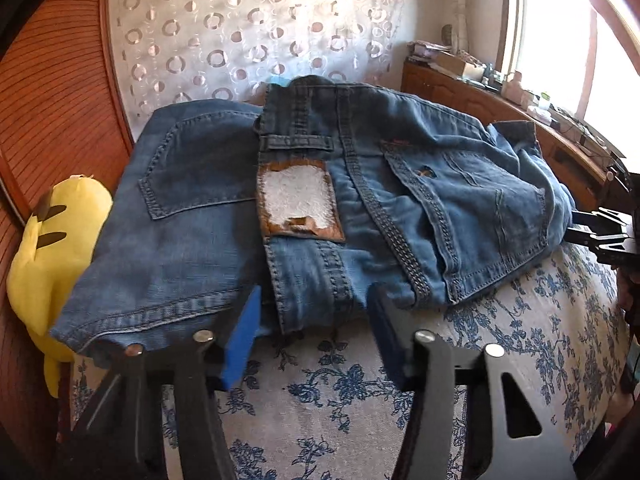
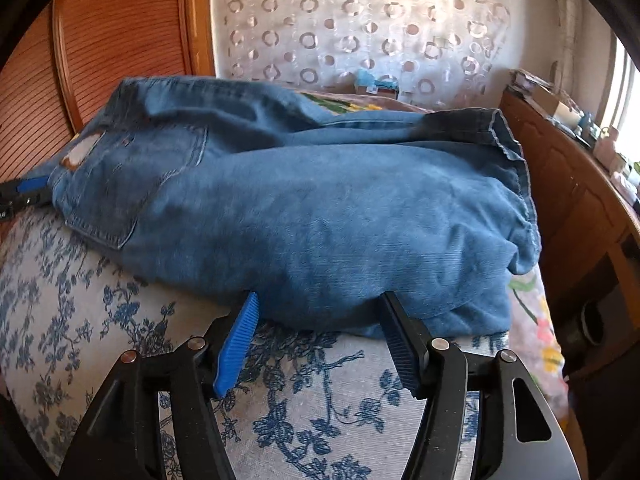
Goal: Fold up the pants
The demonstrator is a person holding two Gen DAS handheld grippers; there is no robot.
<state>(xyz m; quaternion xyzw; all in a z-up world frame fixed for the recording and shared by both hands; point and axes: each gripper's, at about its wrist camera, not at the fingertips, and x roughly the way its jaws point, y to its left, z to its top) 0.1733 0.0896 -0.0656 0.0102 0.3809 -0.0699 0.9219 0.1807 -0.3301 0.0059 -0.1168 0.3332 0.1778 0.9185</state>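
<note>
Left wrist view. The jeans (image 1: 320, 200) lie folded on the bed (image 1: 520, 340), waistband end toward the camera, back pockets up. The left hand-held gripper (image 1: 312, 320) sits at the near edge of the denim with its jaws spread wide; the blue pad (image 1: 242, 344) overlaps the hem of the left-hand layer, the dark pad (image 1: 384, 332) rests by the seam, and nothing is clamped between them. A worn brown waistband patch (image 1: 298, 200) shows a white, rubbed-off face; no brand or lettering can be read on it. A yellow plush toy (image 1: 48, 240) lies just beside the jeans at the bed's left edge. The right hand-held gripper (image 1: 600, 232) appears at the far right, touching the denim's side edge; its opening cannot be judged here.

Right wrist view. The jeans (image 2: 300, 208) are seen from the side, the leg fold bulging toward the camera and the cuffs (image 2: 504, 136) at upper right. The right hand-held gripper (image 2: 316, 320) is wide open, both pads at the fold's lower edge, gripping nothing. The patch (image 2: 82, 152) appears only obliquely. This view alone shows the cuffs, a floral blanket (image 2: 536, 320) beyond the bed cover (image 2: 80, 300), and the wooden cabinet (image 2: 580, 200); the toy is out of frame. The left hand-held gripper (image 2: 24, 192) shows at the left edge.
</note>
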